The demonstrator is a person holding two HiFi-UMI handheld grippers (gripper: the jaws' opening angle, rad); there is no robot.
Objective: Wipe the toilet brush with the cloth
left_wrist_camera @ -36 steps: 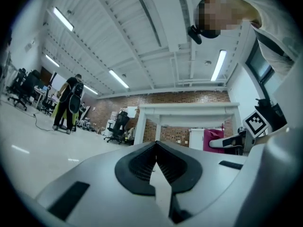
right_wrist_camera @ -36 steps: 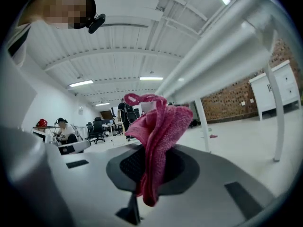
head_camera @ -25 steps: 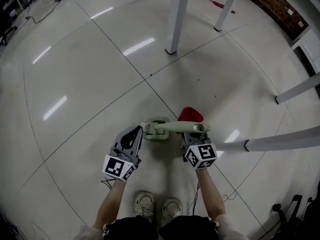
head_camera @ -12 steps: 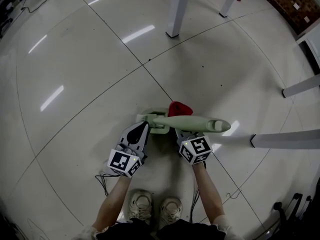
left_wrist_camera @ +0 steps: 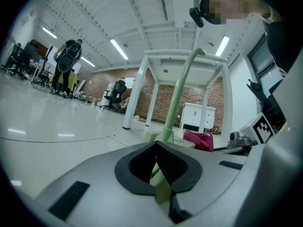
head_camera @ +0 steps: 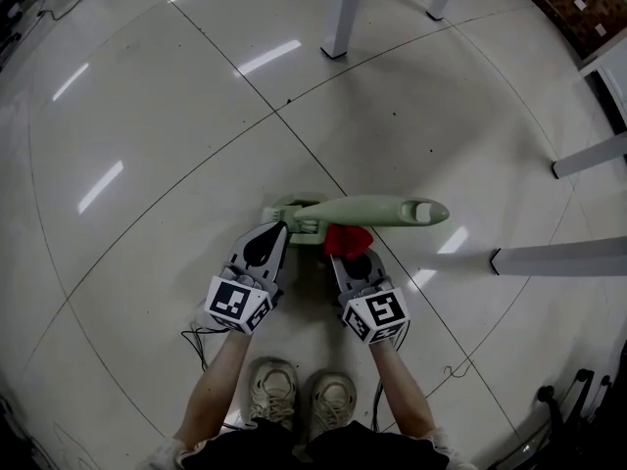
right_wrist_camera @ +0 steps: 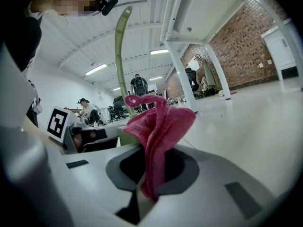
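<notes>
A pale green toilet brush (head_camera: 377, 211) stands in its green base (head_camera: 294, 218) on the floor in front of my feet, its handle rising toward the head camera. My left gripper (head_camera: 277, 231) is shut on a thin green edge of that base (left_wrist_camera: 163, 188); the handle (left_wrist_camera: 182, 91) goes up just beyond the left gripper (left_wrist_camera: 160, 171). My right gripper (head_camera: 345, 255) is shut on a red cloth (head_camera: 348, 237), which bunches above its jaws (right_wrist_camera: 158, 126) right beside the handle (right_wrist_camera: 119, 56) at the right gripper (right_wrist_camera: 150, 183). Whether cloth and brush touch I cannot tell.
White table legs stand beyond (head_camera: 340, 13) and to the right (head_camera: 558, 258), (head_camera: 588, 155). A thin cable (head_camera: 196, 343) lies on the glossy tiled floor by my shoes (head_camera: 274, 388). People and office chairs are far off in the gripper views.
My right gripper has drawn the red cloth back from the far side of the handle to the near side, close to the base. Both grippers have sunk lower; the left stays clamped.
</notes>
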